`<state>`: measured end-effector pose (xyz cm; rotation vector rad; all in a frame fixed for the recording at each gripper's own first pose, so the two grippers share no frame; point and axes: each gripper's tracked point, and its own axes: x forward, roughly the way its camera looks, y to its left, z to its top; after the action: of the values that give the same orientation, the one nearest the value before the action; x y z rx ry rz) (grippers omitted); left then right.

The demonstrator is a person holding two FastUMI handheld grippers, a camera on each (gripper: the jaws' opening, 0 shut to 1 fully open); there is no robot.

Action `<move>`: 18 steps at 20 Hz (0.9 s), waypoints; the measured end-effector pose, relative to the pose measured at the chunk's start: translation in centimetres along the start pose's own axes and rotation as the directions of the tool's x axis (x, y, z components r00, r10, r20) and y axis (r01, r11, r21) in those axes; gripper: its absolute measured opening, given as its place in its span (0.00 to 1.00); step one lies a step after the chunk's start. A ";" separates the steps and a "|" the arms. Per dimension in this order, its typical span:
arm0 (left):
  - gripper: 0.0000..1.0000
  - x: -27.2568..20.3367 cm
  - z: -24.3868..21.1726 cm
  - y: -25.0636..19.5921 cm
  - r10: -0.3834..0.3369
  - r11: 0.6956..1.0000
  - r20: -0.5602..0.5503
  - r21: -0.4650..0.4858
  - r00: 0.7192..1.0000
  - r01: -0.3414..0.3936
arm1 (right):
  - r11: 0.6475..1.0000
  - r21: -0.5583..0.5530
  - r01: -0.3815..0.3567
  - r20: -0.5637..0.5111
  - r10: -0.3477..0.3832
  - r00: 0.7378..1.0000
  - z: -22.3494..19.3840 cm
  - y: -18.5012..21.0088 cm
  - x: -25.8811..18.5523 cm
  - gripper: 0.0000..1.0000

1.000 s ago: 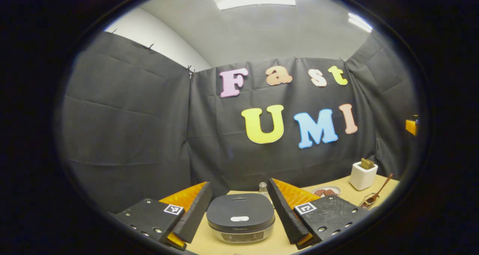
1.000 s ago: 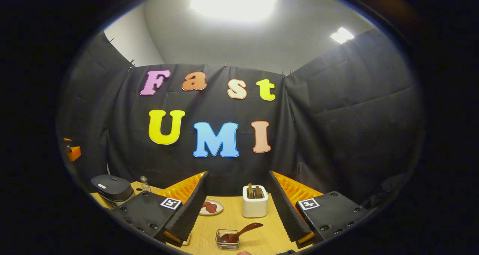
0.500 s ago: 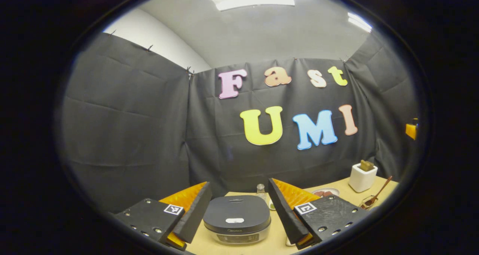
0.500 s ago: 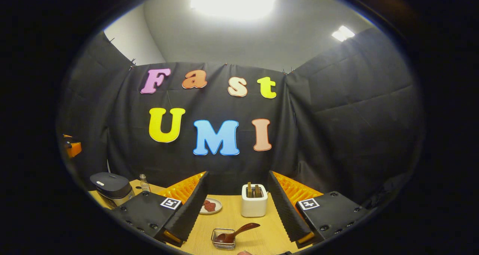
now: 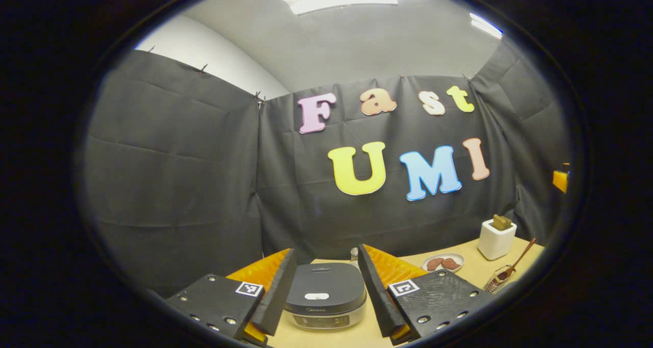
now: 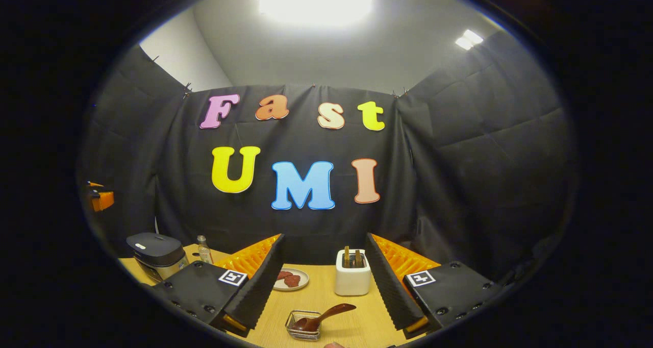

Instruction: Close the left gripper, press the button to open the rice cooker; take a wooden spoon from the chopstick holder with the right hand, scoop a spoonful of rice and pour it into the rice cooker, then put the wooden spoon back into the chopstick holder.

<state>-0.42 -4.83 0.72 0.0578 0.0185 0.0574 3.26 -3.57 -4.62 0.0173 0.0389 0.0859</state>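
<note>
Well, dead ahead between the parted fingers of the left gripper (image 5: 324, 292) sits the cooker (image 5: 325, 296), rigid and probably heavy, its small lid button (image 5: 316, 296) wanting a firm press from clenched fingertips.

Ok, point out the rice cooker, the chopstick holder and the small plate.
rice cooker (image 5: 325, 288), left gripper view, lid top.
chopstick holder (image 6: 352, 281), right gripper view, front wall.
small plate (image 6: 302, 281), right gripper view, bare rim.

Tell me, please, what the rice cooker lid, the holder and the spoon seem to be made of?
Lid: probably plastic, dark grey with a matte, soft sheen. Holder: white and smooth, ceramic or plastic, I cannot tell which. Spoon: looks like dark brown wood, slightly glossy as if varnished.
</note>
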 end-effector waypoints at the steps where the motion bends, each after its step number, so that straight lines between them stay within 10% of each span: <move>1: 0.52 0.0 0.3 0.7 0.026 1.000 0.011 -0.001 1.000 -0.026 | 1.000 0.004 -0.006 -0.008 0.006 1.000 -0.4 0.0 0.1 0.97; 9: 0.02 4.8 -1.0 3.7 0.022 0.995 0.004 -0.094 1.000 -0.021 | 1.000 0.001 0.023 0.006 -0.023 1.000 0.0 1.4 0.7 0.97; 18: 0.01 10.7 -9.9 4.8 -0.084 0.988 -0.115 -0.136 0.990 0.068 | 0.995 -0.048 0.087 -0.004 -0.087 0.996 -0.1 4.0 0.6 0.97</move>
<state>9.81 1.13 -9.11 -0.0783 0.1379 -0.0143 3.48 0.43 -4.64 -0.0321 0.0438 0.0000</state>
